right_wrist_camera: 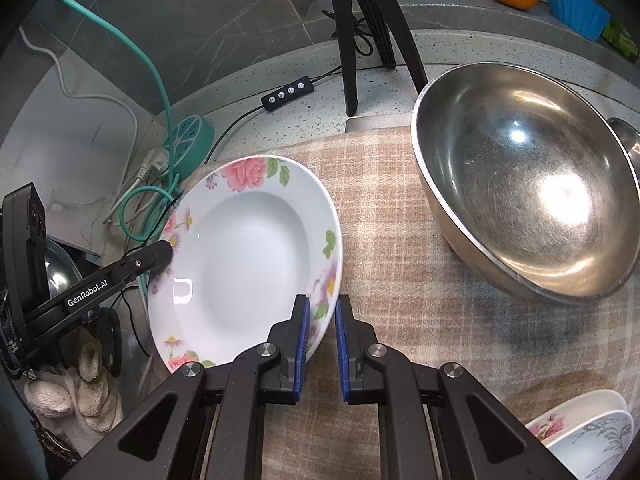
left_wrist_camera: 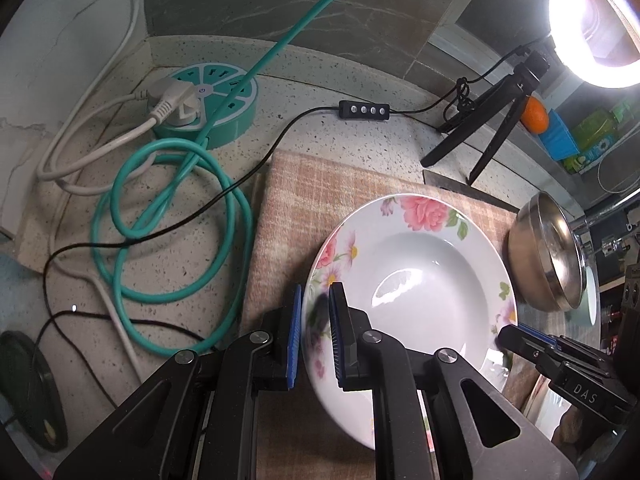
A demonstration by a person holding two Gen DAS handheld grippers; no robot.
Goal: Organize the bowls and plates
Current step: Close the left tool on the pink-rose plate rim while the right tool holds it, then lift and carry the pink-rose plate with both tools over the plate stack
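The speckled table (left_wrist_camera: 360,80) carried a checked cloth (right_wrist_camera: 400,280), and on it sat the big steel bowl (right_wrist_camera: 520,200), tipped up on one side. Beside the bowl, well clear of it, was the flowered plate (right_wrist_camera: 248,248), its near edge seemingly lifted off the cloth. The left tongs (left_wrist_camera: 316,332) were clenched on the plate's rim at one side, and the right tongs (right_wrist_camera: 322,340) were clamped on the rim opposite, so the plate hung between the two.

I judged the grip risky: both holds were thin pinches on glazed china, and if the hands pulled apart or tilted unevenly the plate could slip and crack on the table. A swing toward the steel bowl could knock it rolling.

The left tongs' arm read "GenRobot.AI" (right_wrist_camera: 88,294); the right one showed "DAS" (left_wrist_camera: 586,394).
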